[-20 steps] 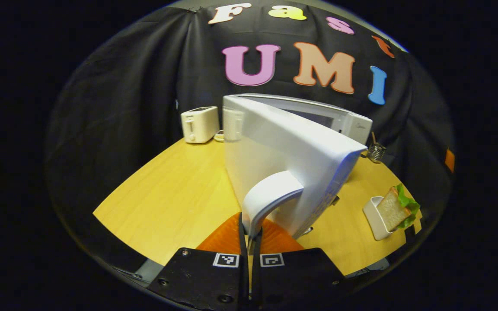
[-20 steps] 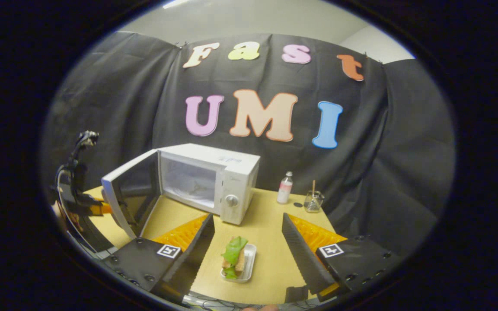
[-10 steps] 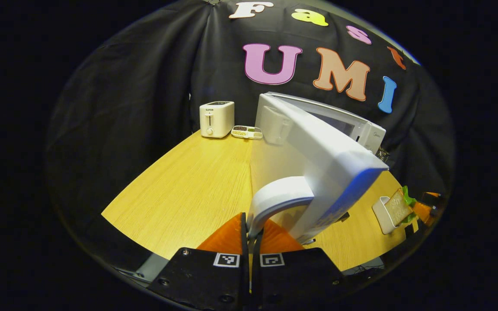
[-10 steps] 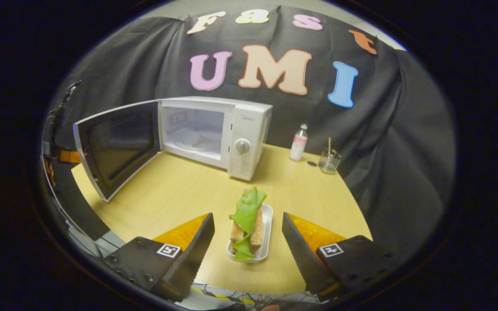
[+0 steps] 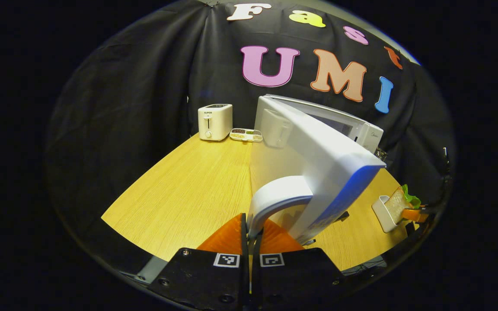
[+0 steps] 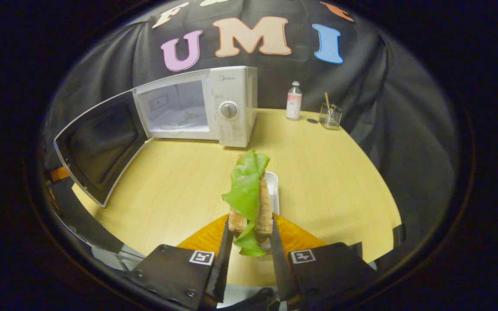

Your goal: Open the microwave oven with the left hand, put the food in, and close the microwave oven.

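Microwave (image 6: pixel 214 103) door (image 6: pixel 97 147) is open. Left gripper (image 5: pixel 250 233) pinches its handle (image 5: pixel 275 198). Right gripper (image 6: pixel 249 246) squeezes the sandwich (image 6: pixel 249 198), low in the frame. Putting in and closing are left.

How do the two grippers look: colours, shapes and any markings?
The left gripper has black blocky bodies with screws, each bearing a small square black-and-white marker, and orange ribbed fingers tapering forward. The right gripper is built the same: black bodies, one square marker on each, orange ribbed fingers with dark inner pads, toothed along the edge. I cannot make out any cables or sleeves.
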`<state>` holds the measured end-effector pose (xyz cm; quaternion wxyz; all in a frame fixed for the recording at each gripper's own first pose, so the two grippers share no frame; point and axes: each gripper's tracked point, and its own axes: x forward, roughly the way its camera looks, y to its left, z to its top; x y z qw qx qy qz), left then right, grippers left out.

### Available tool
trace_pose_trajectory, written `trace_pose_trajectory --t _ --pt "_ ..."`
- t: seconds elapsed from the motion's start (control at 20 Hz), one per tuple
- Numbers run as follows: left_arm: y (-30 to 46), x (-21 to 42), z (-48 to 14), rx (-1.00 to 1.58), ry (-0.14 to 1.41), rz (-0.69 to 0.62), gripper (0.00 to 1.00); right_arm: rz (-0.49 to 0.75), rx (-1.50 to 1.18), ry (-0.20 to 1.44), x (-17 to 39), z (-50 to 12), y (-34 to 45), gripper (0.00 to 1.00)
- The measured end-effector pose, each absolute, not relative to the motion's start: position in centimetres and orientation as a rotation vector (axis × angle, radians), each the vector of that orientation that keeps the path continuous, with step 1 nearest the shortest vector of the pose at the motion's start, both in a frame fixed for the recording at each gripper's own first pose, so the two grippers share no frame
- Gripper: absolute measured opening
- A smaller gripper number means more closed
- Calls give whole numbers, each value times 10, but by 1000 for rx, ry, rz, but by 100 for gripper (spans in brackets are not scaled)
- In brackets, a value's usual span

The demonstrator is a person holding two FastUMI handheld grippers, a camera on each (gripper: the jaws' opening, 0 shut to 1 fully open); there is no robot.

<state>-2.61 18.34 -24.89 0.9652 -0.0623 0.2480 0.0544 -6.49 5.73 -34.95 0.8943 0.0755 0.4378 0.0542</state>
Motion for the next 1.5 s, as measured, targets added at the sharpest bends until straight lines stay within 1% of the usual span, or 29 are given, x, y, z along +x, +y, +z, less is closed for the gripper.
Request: trace_pose_trajectory --t 0.05,0.2,0.25,0.3,0.35,0.4,0.45,0.5,0.75,0.9,1.15,1.2,1.25,1.5 --pt "182 -25 -250 -125 499 111 3 99 166 915 -62 -346 55 31" --pt "175 -24 -250 -131 496 83 5 82 161 913 -55 -340 53 30" --pt "177 -25 -251 -135 495 89 10 90 155 911 -56 -339 56 30" --pt "178 -24 -253 -143 493 95 20 97 149 907 -56 -337 58 30" --pt "172 -26 -255 -150 491 75 47 103 146 899 -57 -334 60 25" --pt "170 -28 -253 -143 483 71 73 112 143 896 -56 -330 61 25" --pt "167 -29 -248 -135 471 60 88 117 140 888 -56 -326 62 30" --pt "165 -29 -247 -131 463 60 92 119 138 883 -55 -323 61 30" --pt "163 -45 -237 -129 456 59 90 138 123 868 -50 -313 59 30" --pt "163 -61 -218 -110 422 69 88 154 107 839 -46 -298 58 29" --pt "160 -91 -189 -84 396 83 88 203 98 810 -34 -273 75 30" --pt "155 -97 -182 -71 387 74 88 215 113 806 -32 -267 82 25" --pt "152 -99 -172 -55 364 68 88 223 126 799 -29 -263 89 30" --pt "160 -103 -142 19 303 66 87 260 165 788 -12 -251 128 30"
